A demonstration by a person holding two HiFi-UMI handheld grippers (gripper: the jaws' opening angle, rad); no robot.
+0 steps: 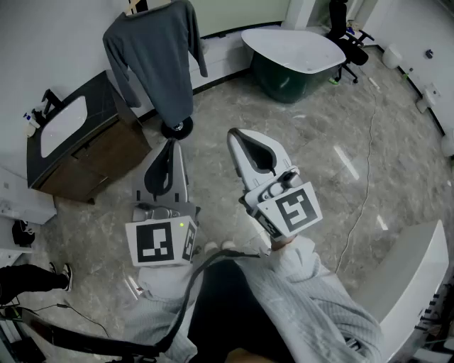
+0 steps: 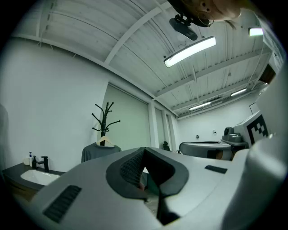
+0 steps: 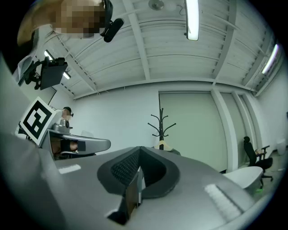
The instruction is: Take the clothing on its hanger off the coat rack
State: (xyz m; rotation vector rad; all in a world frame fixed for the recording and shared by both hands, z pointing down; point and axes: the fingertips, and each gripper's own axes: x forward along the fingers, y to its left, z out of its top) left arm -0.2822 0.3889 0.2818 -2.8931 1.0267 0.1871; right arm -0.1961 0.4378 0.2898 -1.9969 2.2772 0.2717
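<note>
A grey long-sleeved top [image 1: 157,60] hangs on a wooden hanger [image 1: 136,7] from a black coat rack [image 2: 104,120], whose round base [image 1: 176,128] stands on the floor. In the left gripper view the top [image 2: 100,152] shows under the hanger [image 2: 105,142]. In the right gripper view the rack [image 3: 161,127] rises behind the jaws, with the hanger [image 3: 163,144] just above them. My left gripper [image 1: 169,147] is shut and empty, a short way in front of the rack's base. My right gripper [image 1: 237,139] is shut and empty too, to the right of the base.
A dark cabinet with a white sink [image 1: 62,126] stands left of the rack. A white tub on a dark green base [image 1: 292,51] and an office chair [image 1: 347,35] are at the back right. A white table edge [image 1: 418,276] lies at the right. A thin cable [image 1: 365,184] crosses the grey floor.
</note>
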